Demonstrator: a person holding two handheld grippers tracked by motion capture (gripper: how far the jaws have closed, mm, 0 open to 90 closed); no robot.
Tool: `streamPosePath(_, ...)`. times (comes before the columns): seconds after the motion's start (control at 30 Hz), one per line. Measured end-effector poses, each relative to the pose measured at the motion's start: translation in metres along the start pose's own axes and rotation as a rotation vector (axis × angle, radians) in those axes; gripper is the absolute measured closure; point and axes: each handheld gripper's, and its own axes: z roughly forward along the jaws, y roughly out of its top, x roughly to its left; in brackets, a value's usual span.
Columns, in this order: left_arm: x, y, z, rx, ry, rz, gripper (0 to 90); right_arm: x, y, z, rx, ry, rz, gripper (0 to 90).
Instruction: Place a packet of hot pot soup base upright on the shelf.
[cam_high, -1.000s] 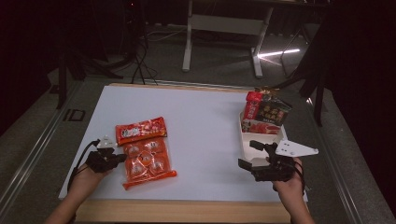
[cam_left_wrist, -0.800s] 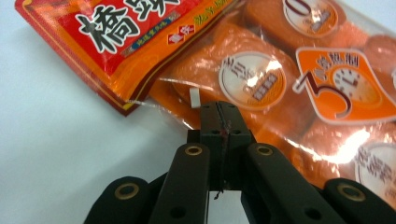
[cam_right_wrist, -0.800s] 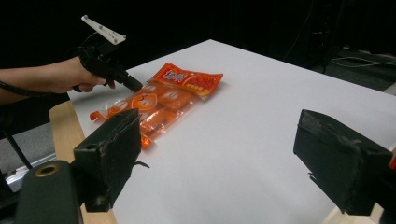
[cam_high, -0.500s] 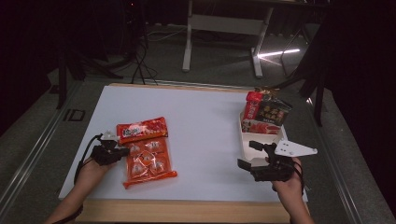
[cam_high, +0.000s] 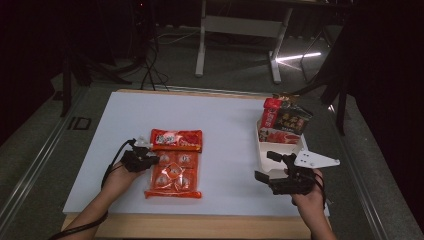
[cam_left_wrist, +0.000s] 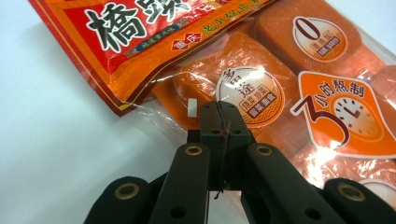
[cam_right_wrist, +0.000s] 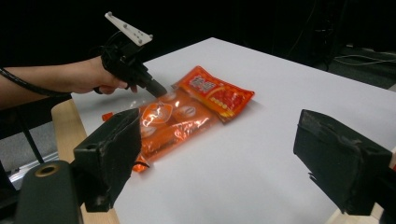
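Orange snack pack (cam_high: 172, 172) lies flat on white bench (cam_high: 225, 120), lower left of centre in high view. Left gripper (cam_high: 150, 161) sits at pack's left edge, jaws pressed together, tips on the clear wrapper (cam_left_wrist: 224, 116); whether film is pinched, can't tell. Left forearm enters from bottom left. Right gripper (cam_high: 265, 166) spread wide, well apart at lower right, beside white tray (cam_high: 260, 145).

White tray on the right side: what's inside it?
The white tray holds upright snack packs: a red pack and a dark pack, with a flatter red packet in front. Anything beneath or behind them is covered.
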Motion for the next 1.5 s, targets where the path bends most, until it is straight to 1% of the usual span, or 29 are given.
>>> streamPosePath(0.03,-0.004,0.003,0.003,-0.001,-0.008,0.011,90.0,0.0,0.0,0.0,-0.001,-0.001,-0.001,15.0)
streamPosePath(0.13,-0.009,0.008,0.008,-0.003,-0.021,0.036,90.0,0.0,0.0,-0.001,-0.001,-0.001,-0.001,15.0)
streamPosePath(0.2,-0.012,0.011,0.012,-0.006,-0.034,0.038,90.0,0.0,-0.001,-0.002,0.001,-0.002,0.001,15.0)
streamPosePath(0.4,-0.024,0.02,0.021,-0.01,-0.063,0.078,90.0,-0.001,-0.002,-0.003,-0.001,-0.002,0.004,15.0)
streamPosePath(0.43,-0.024,0.02,0.021,-0.01,-0.063,0.078,90.0,-0.001,-0.002,-0.003,-0.001,-0.002,0.004,15.0)
streamPosePath(0.47,-0.027,0.023,0.024,-0.008,-0.072,0.097,90.0,0.0,-0.002,-0.003,-0.002,-0.001,0.003,15.0)
streamPosePath(0.57,-0.024,0.022,0.023,-0.016,-0.09,0.103,90.0,0.0,-0.002,-0.002,0.001,-0.001,0.003,15.0)
streamPosePath(0.63,-0.024,0.022,0.023,-0.016,-0.09,0.103,90.0,0.0,-0.002,-0.002,0.0,0.0,0.004,15.0)
streamPosePath(0.67,-0.023,0.019,0.02,-0.031,-0.101,0.12,90.0,0.0,-0.002,-0.002,0.0,0.0,0.004,15.0)
streamPosePath(0.7,-0.023,0.018,0.018,-0.034,-0.112,0.115,90.0,0.001,-0.001,-0.002,-0.003,0.0,0.003,15.0)
streamPosePath(0.73,-0.023,0.017,0.016,-0.042,-0.119,0.119,90.0,0.001,-0.001,-0.002,-0.005,0.0,0.0,15.0)
streamPosePath(0.8,-0.024,0.015,0.01,-0.043,-0.12,0.128,90.0,0.001,0.0,-0.003,-0.007,0.001,0.001,15.0)
streamPosePath(0.83,-0.024,0.015,0.01,-0.043,-0.12,0.128,90.0,0.001,0.0,-0.003,-0.007,0.001,0.001,15.0)
streamPosePath(0.87,-0.025,0.012,0.002,-0.05,-0.123,0.122,90.0,0.001,0.0,-0.003,-0.007,0.0,-0.001,15.0)
streamPosePath(0.93,-0.026,0.009,-0.004,-0.048,-0.119,0.127,90.0,0.002,0.0,-0.003,-0.008,0.0,-0.002,15.0)
streamPosePath(1.0,-0.028,0.005,-0.011,-0.035,-0.127,0.128,90.0,0.001,0.0,-0.003,-0.006,0.0,0.0,15.0)
streamPosePath(1.03,-0.028,0.005,-0.011,-0.035,-0.127,0.128,90.0,0.001,0.0,-0.003,-0.006,0.0,0.0,15.0)
streamPosePath(1.07,-0.031,-0.002,-0.016,-0.018,-0.135,0.137,90.0,0.001,0.0,-0.003,-0.006,0.0,0.001,15.0)
streamPosePath(1.1,-0.033,-0.005,-0.018,-0.009,-0.139,0.136,90.0,0.002,-0.001,-0.003,-0.006,-0.001,0.0,15.0)
streamPosePath(1.2,-0.036,-0.015,-0.022,0.015,-0.152,0.141,90.0,0.001,0.0,-0.004,-0.008,-0.001,0.001,15.0)
streamPosePath(1.23,-0.036,-0.015,-0.022,0.015,-0.152,0.141,90.0,0.001,0.0,-0.004,-0.008,-0.001,0.001,15.0)
streamPosePath(1.27,-0.038,-0.02,-0.022,0.034,-0.162,0.14,90.0,0.001,0.0,-0.004,-0.008,-0.002,0.0,15.0)
streamPosePath(1.3,-0.038,-0.023,-0.023,0.036,-0.162,0.147,90.0,0.001,0.0,-0.003,-0.008,0.0,0.0,15.0)
streamPosePath(1.37,-0.037,-0.025,-0.024,0.021,-0.183,0.121,90.0,0.002,0.0,-0.003,-0.006,-0.002,-0.004,15.0)
streamPosePath(1.4,-0.038,-0.026,-0.024,0.025,-0.192,0.117,90.0,0.002,0.0,-0.002,-0.006,0.0,-0.004,15.0)
streamPosePath(1.43,-0.039,-0.025,-0.023,0.035,-0.212,0.128,90.0,0.002,0.0,-0.002,-0.006,0.001,-0.003,15.0)
streamPosePath(1.47,-0.043,-0.026,-0.02,0.053,-0.221,0.138,90.0,0.003,0.0,-0.002,-0.004,0.001,-0.003,15.0)
streamPosePath(1.5,-0.046,-0.026,-0.017,0.066,-0.215,0.153,90.0,0.003,0.0,-0.001,-0.002,0.002,-0.004,15.0)
